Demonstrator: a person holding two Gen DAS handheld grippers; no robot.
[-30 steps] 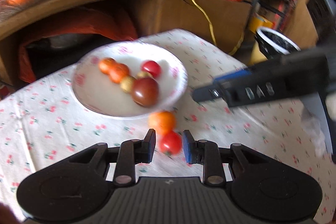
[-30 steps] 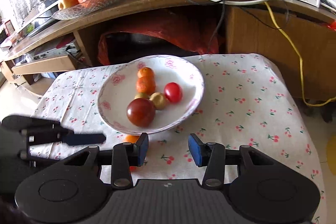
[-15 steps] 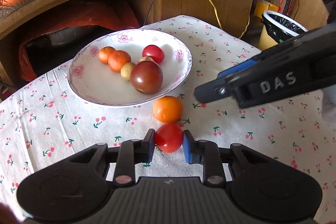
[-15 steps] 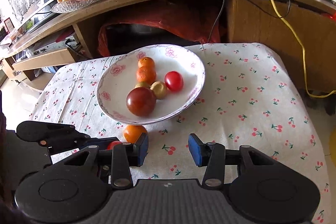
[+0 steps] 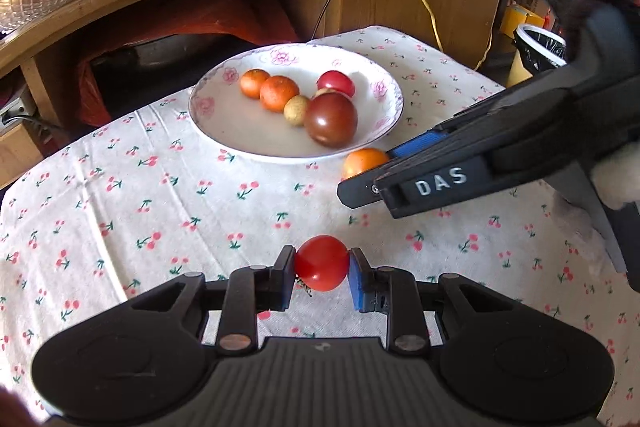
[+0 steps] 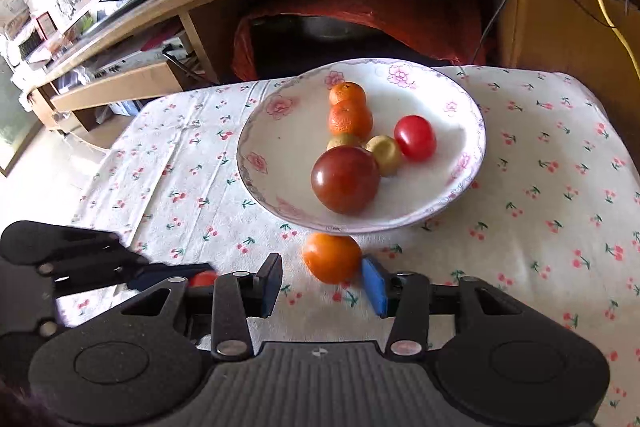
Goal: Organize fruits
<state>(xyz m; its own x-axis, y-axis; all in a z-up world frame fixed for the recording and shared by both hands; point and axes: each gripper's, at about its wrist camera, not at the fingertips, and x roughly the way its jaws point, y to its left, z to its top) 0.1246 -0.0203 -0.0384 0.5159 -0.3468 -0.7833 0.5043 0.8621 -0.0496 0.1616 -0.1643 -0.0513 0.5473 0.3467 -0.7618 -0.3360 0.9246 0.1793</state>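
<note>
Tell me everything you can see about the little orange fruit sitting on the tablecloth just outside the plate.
The orange fruit is small, round and bright orange with a lightly dimpled, citrus-like skin. It lies whole on the cherry-print tablecloth, close against the near rim of the floral plate; whether they touch is unclear. The right gripper is open with the fruit just ahead of its fingers, the blue pad close beside it, not yet gripping.
</note>
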